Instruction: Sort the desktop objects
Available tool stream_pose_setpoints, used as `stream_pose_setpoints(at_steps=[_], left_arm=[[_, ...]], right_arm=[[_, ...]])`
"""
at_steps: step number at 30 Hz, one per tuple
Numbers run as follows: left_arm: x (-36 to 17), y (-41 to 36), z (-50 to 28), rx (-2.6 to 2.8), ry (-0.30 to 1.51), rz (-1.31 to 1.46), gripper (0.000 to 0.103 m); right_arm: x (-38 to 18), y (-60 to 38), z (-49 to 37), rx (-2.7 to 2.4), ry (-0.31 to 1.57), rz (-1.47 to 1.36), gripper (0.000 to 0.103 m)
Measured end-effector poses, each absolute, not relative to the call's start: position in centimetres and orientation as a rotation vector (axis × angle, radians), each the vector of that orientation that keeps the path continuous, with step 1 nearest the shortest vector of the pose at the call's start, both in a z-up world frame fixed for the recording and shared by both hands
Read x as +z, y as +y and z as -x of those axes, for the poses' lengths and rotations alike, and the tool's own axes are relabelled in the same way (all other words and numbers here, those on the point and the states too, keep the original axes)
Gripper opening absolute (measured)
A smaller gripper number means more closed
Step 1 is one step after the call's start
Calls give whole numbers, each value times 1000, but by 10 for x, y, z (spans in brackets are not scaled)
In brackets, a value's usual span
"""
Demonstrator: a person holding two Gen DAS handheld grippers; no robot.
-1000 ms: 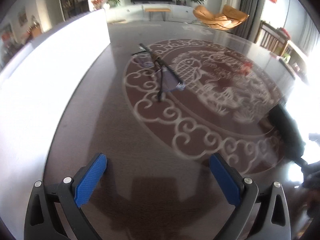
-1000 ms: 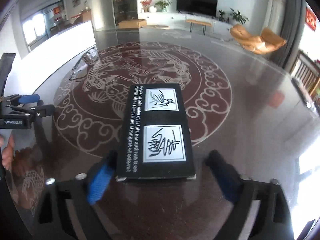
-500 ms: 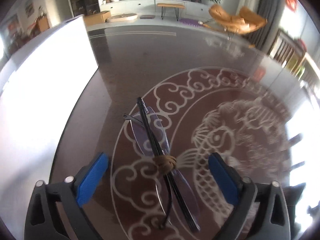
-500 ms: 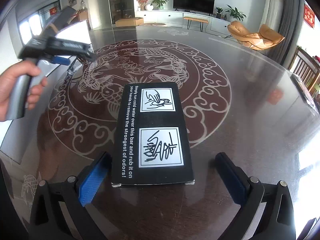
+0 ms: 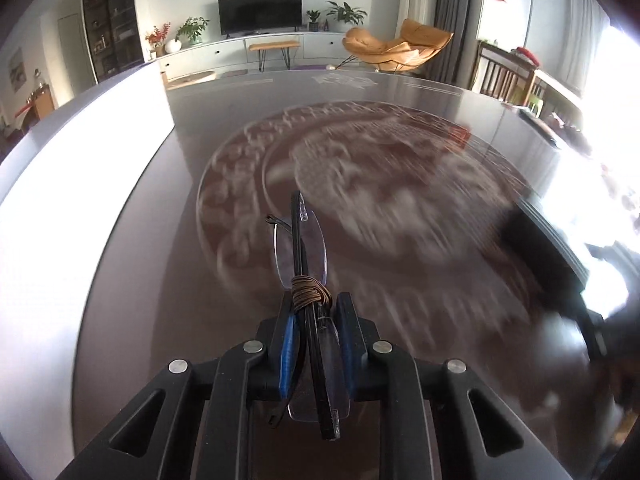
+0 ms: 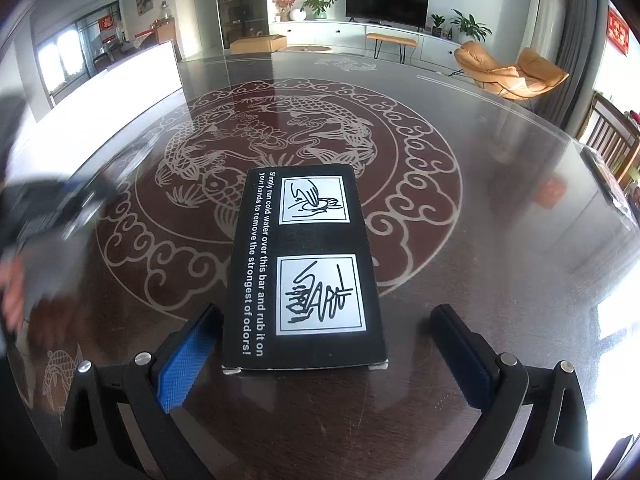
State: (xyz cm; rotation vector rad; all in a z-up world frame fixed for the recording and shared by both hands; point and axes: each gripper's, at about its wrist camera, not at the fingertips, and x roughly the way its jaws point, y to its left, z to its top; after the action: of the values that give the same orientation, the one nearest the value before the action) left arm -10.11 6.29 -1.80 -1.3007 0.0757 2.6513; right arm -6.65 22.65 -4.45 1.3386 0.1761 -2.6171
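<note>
In the left wrist view my left gripper (image 5: 314, 312) is shut on a folded pair of rimless glasses (image 5: 300, 246) with black arms, bound at the middle by a brown cord (image 5: 310, 294). The glasses stick out forward from between the blue pads, above the blurred table. In the right wrist view my right gripper (image 6: 324, 334) stands open around the near end of a black box (image 6: 304, 268) printed with white text and two pictures. The box lies flat on the table, and the pads do not touch it. The left gripper shows there as a dark blur (image 6: 52, 208) at the left edge.
The round glass-topped table (image 6: 500, 240) carries a carp and cloud pattern. A bright white panel (image 5: 80, 184) runs along its left side. A hand (image 6: 14, 296) shows blurred at the left. A dark object (image 5: 548, 248) lies at the right of the left wrist view. Chairs stand beyond the far edge.
My left gripper moved onto the glasses, shut on them and now carries them, with the table blurred beneath. The right gripper and the black box have stayed in place.
</note>
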Motion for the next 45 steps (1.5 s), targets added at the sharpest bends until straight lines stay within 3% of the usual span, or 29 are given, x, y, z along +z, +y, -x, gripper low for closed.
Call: stream_pose_setpoints(at_steps=[7, 9, 10, 11, 12, 13, 45], left_arm=[[-24, 48, 46, 2655, 4, 1277, 20], [-26, 50, 45, 2649, 8, 1267, 29], [-27, 54, 45, 2643, 19, 1260, 46], [-26, 57, 45, 2638, 50, 1267, 76], [-30, 62, 48, 2655, 120, 1326, 92], [-33, 65, 52, 2672, 151, 1355, 100], [-35, 54, 57, 2671, 96, 1398, 103]], right_arm=[[-45, 227, 67, -2617, 176, -1339, 103], [-45, 227, 67, -2617, 177, -1338, 103], [-45, 228, 67, -2617, 177, -1338, 103], [-44, 227, 67, -2617, 177, -1338, 103], [-44, 227, 67, -2617, 177, -1338, 103], [-44, 227, 67, -2616, 177, -1338, 103], [-44, 228, 68, -2614, 177, -1338, 103]])
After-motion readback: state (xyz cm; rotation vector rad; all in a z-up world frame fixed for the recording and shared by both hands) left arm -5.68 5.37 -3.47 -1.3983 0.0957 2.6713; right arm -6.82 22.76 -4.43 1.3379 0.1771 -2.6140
